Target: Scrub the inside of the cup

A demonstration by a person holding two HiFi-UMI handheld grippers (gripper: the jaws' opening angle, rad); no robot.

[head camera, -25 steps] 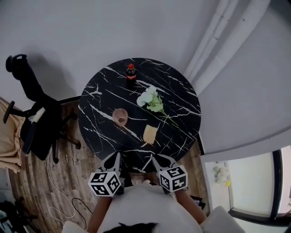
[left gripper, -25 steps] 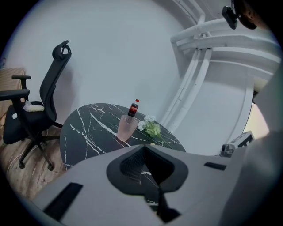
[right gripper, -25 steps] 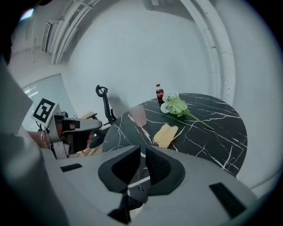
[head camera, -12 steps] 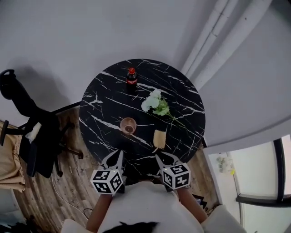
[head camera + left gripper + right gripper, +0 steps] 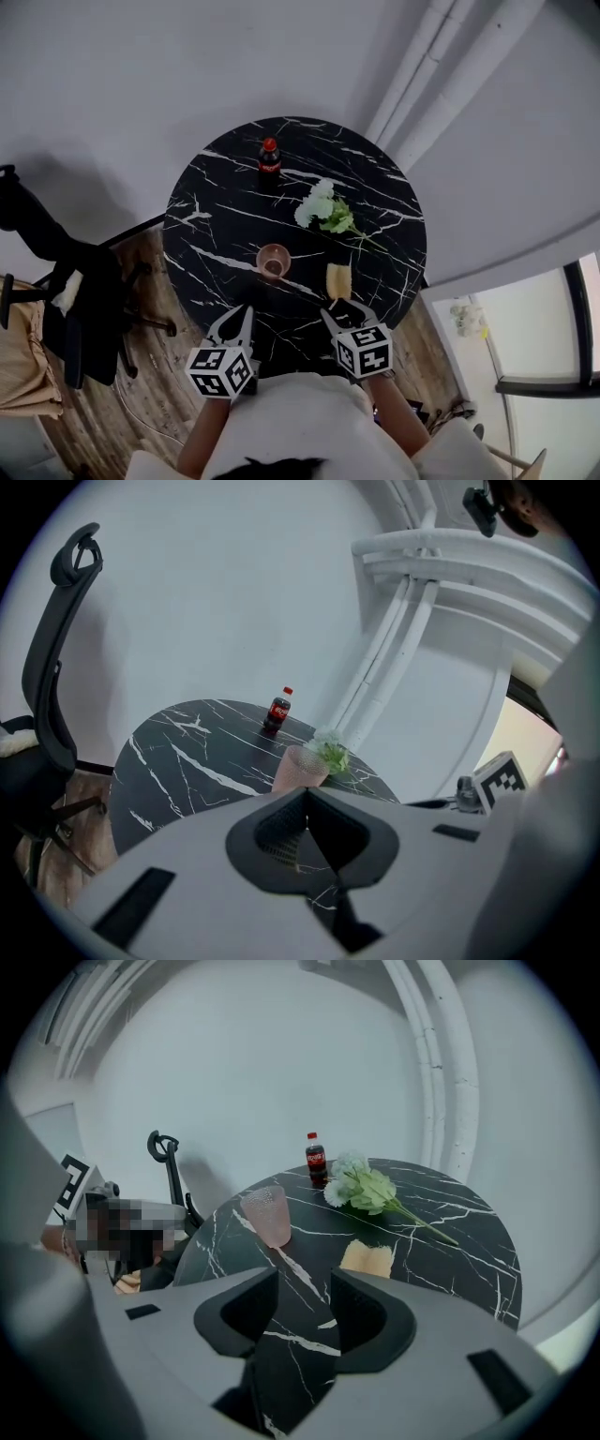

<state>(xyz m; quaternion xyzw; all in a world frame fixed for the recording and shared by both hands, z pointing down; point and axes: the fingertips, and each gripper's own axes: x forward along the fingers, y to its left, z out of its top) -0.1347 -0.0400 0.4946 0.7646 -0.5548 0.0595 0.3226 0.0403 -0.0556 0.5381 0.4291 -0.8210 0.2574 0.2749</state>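
A pink textured cup [image 5: 273, 262] stands upright on the round black marble table [image 5: 216, 225], left of a yellow sponge [image 5: 337, 280] lying flat. Both grippers hover over the table's near edge. My left gripper [image 5: 237, 322] is shut and empty, short of the cup [image 5: 298, 768]. My right gripper [image 5: 342, 311] is open, its jaws having just been opening with nothing between them. It points at bare tabletop between the cup [image 5: 266, 1214] and the sponge [image 5: 368, 1259]. The left gripper [image 5: 302, 797] and the right gripper [image 5: 303, 1284] touch nothing.
A cola bottle [image 5: 269, 157] stands at the table's far side, with a bunch of white flowers [image 5: 323, 208] lying to its right. A black office chair [image 5: 66, 291] stands on the wood floor to the left. White pipes [image 5: 441, 66] run up the wall behind.
Both grippers have moved forward over the table's near edge. The right gripper's jaws, shut before, now stand apart. The left stays shut.
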